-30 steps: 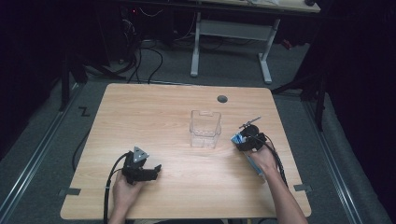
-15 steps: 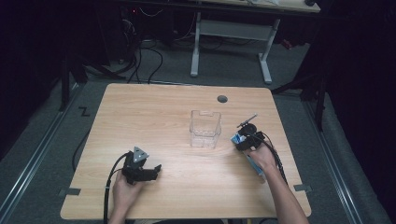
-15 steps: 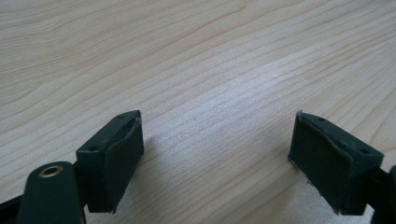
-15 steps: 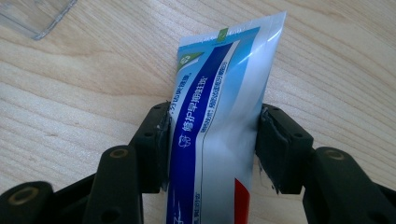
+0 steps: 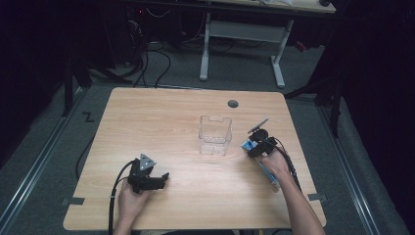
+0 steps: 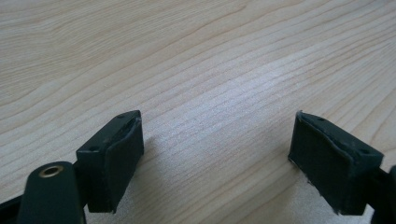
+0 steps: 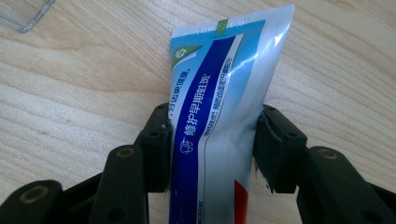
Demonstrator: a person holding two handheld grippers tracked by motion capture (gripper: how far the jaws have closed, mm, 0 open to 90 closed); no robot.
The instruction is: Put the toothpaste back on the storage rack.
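A blue and white toothpaste tube [image 7: 229,60] lies flat on the wooden table [image 5: 161,112] at the right, its flat crimped end pointing away from me. My right gripper [image 7: 212,140] straddles it, and both pads touch the tube's sides. Its jaws have just been closing with the tube between them. In the high view the right gripper [image 5: 255,146] sits just right of a clear plastic container [image 5: 214,134], with the tube [image 5: 269,177] running back under the hand. My left gripper [image 5: 164,177] rests low at the front left, open, its fingertips [image 6: 116,149] wide apart over bare wood.
The clear container stands upright near the table's middle. A round cable hole [image 5: 233,104] sits behind it toward the far edge. A white desk frame [image 5: 242,34] stands on the floor beyond the table.
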